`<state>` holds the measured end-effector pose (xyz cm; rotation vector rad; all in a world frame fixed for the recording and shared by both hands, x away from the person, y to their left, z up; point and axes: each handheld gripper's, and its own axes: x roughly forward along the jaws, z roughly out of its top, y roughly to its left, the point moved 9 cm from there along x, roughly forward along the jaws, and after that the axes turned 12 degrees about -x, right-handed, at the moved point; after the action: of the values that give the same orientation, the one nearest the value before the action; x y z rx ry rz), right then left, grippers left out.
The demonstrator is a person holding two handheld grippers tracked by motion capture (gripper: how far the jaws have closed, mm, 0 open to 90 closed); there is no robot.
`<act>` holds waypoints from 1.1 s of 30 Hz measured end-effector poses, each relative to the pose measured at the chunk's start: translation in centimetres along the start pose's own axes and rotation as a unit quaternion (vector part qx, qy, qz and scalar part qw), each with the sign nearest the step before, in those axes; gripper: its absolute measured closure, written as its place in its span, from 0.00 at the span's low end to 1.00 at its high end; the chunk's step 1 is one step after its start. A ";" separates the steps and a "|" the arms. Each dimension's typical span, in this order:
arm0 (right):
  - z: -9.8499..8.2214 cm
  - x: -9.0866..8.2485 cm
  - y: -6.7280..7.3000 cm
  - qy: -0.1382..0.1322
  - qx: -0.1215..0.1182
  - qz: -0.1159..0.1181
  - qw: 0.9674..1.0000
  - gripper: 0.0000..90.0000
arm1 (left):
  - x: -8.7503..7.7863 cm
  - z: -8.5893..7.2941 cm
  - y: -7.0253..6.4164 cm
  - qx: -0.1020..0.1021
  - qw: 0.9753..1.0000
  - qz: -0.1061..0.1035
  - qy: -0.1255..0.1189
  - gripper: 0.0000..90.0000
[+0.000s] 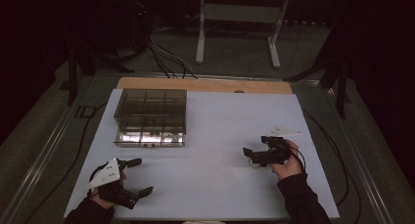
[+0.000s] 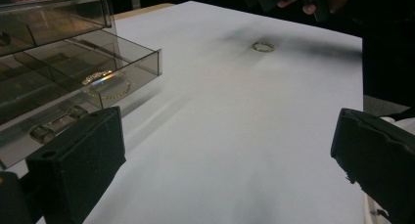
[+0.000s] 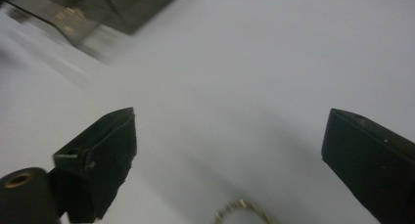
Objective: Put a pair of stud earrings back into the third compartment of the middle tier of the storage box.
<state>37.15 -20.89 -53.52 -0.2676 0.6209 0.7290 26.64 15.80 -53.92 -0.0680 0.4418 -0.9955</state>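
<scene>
Gold ring: flat on the white table, well apart from the drawer box, just before and between the wide-open, empty right gripper jaws; left gripper farther, open, empty.

The counter lies bare from its middle to the right edge; the drawer box blocks the far left corner.

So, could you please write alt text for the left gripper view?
A small gold ring lies alone on the white table, ahead of the open left gripper. At left, a smoky clear drawer box has its lower drawer open.
</scene>
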 end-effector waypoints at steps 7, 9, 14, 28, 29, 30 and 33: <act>-3.1 -0.3 -0.8 0.038 0.009 -0.036 0.999 0.15 | 0.0 0.0 0.0 0.000 1.000 0.000 0.000 0.01; -3.9 -0.4 -0.9 0.048 0.015 -0.050 0.997 0.19 | 0.0 0.0 0.0 -0.001 1.000 0.000 -0.001 0.01; -5.5 -0.6 -0.8 0.072 0.017 -0.066 0.995 0.34 | 0.0 0.0 0.0 0.001 1.000 0.000 0.000 0.01; -6.8 -0.2 -0.5 0.110 0.026 -0.106 0.988 0.81 | 0.0 0.0 0.0 -0.001 1.000 -0.001 0.000 0.01; -6.8 -0.2 -0.5 0.115 0.020 -0.114 0.987 0.84 | 0.0 0.0 0.0 -0.001 1.000 -0.002 0.000 0.01; -6.8 -0.1 -0.4 0.116 0.016 -0.118 0.986 0.87 | 0.0 0.0 0.0 -0.001 1.000 -0.002 0.000 0.01; -6.6 0.1 -0.1 0.121 0.008 -0.121 0.985 0.96 | 0.0 0.0 0.0 0.001 1.000 -0.001 0.001 0.01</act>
<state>34.42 -23.79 -58.79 -0.4123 0.8080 0.4611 26.60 15.81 -53.91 -0.0667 0.4424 -0.9973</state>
